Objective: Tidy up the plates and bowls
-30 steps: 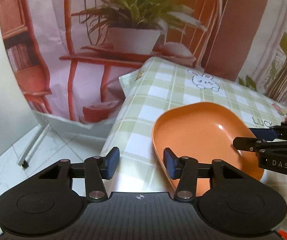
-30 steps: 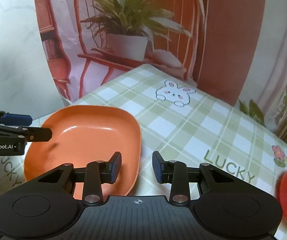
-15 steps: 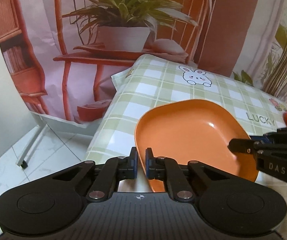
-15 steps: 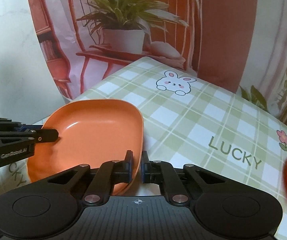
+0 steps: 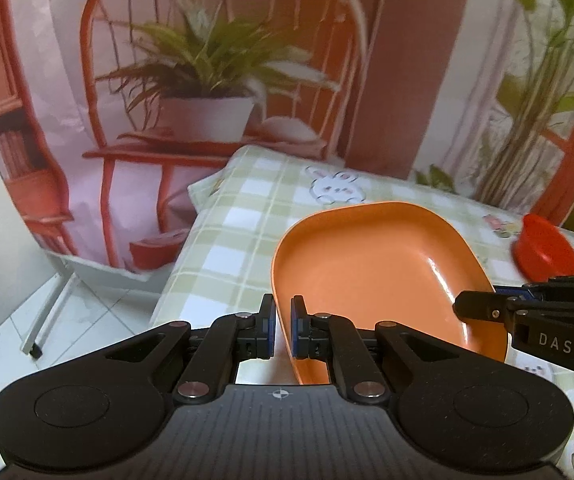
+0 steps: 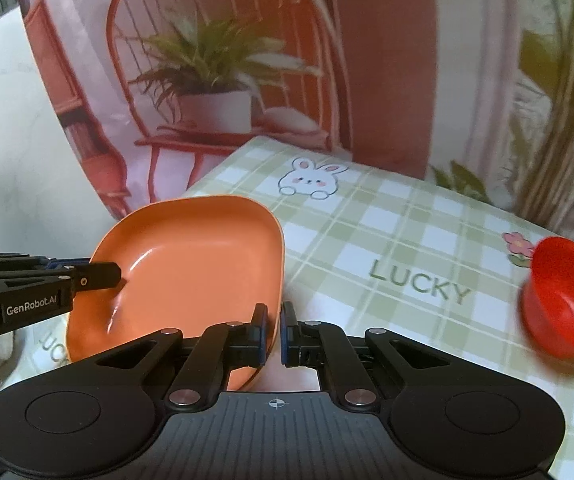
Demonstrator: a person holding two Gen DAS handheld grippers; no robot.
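Left hand-held gripper (image 5: 282, 327) and right hand-held gripper (image 6: 272, 334) clamped on opposite plate (image 5: 371, 264) rims, bowl (image 6: 563, 300) well apart, tabletop (image 6: 387, 236) open between

- A home-like staged corner — table under a green-checked tablecloth (image 6: 387, 240) printed with a bunny and "LUCKY".
- Far side: a printed backdrop (image 6: 215, 80) showing chair and potted plant.
- White tiled floor (image 5: 47, 320), left.

"LUCKY" – tablecloth (image 6: 419, 240); "GenRobot.AI" – left gripper (image 6: 117, 274); "DAS" (probably partial) – right gripper (image 5: 461, 307).
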